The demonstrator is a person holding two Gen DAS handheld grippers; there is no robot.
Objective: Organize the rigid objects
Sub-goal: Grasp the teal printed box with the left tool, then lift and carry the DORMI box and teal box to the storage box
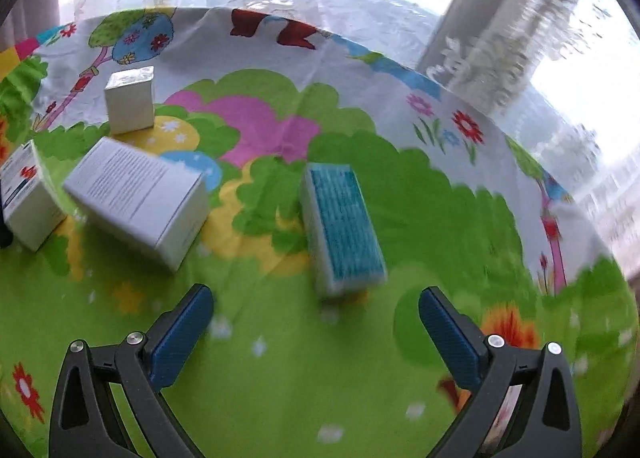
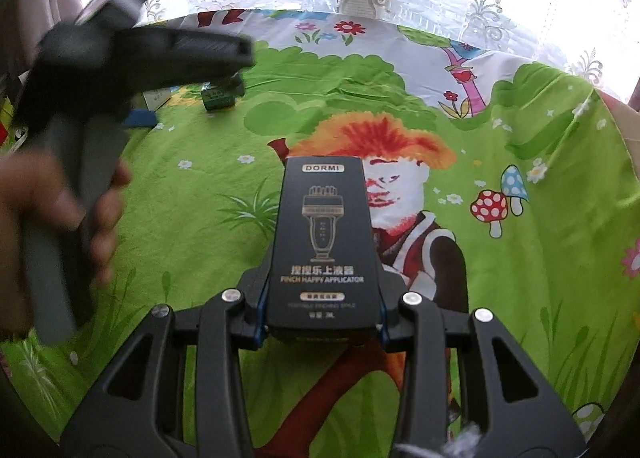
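Right wrist: black box (image 2: 324, 242) clamped inside claw (image 2: 322, 322).

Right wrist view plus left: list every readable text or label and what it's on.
"DORMI": top of the black box held in the right gripper.
"PINCH HAPPY APPLICATOR": same box, below a line of Chinese characters.
Small lines near that box's bottom edge: too small to read.
Large white box: printed paragraphs, blurred.
Teal-topped box: rows of print, blurred.
White box at the left edge: label unreadable.
Green box: unreadable.
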